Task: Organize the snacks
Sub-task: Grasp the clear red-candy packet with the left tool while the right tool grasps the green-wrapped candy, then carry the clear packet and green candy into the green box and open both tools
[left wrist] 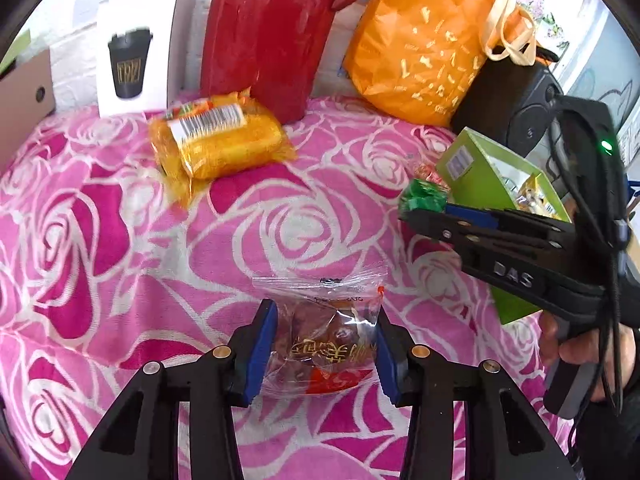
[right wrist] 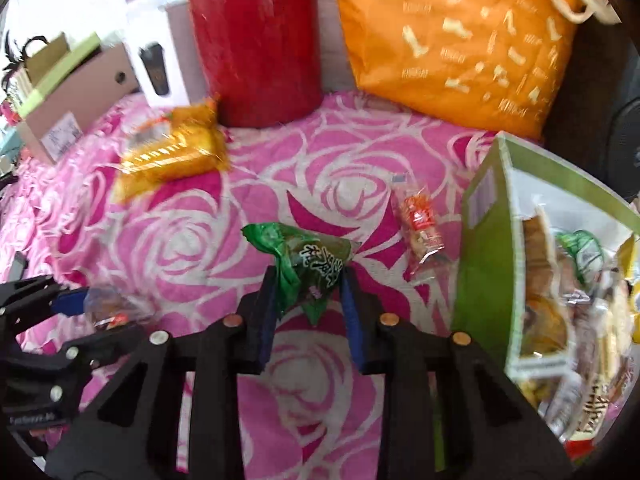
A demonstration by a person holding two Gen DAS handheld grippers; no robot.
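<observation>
My left gripper [left wrist: 325, 312] is shut on a clear packet with a brown snack [left wrist: 320, 344], low over the pink rose cloth [left wrist: 120, 240]. The right wrist view shows that gripper [right wrist: 80, 300] at the far left. Between the blue pads of my right gripper [right wrist: 309, 276] sits a green packet [right wrist: 312, 264], gripped and lifted. In the left wrist view the right gripper [left wrist: 412, 212] and green packet [left wrist: 424, 196] hover beside an open green box [left wrist: 472, 152]. The green box [right wrist: 484, 272] holds several snacks. A small red packet [right wrist: 420, 224] lies left of it. A yellow packet [left wrist: 220, 136] rests farther back.
A red jug [left wrist: 264, 32], an orange bag [left wrist: 424, 40] and a white box with a cup picture [left wrist: 132, 60] line the back. A cardboard box [right wrist: 80, 92] stands at the left, a black speaker [left wrist: 516, 100] behind the green box. A hand [left wrist: 576, 344] holds the right gripper.
</observation>
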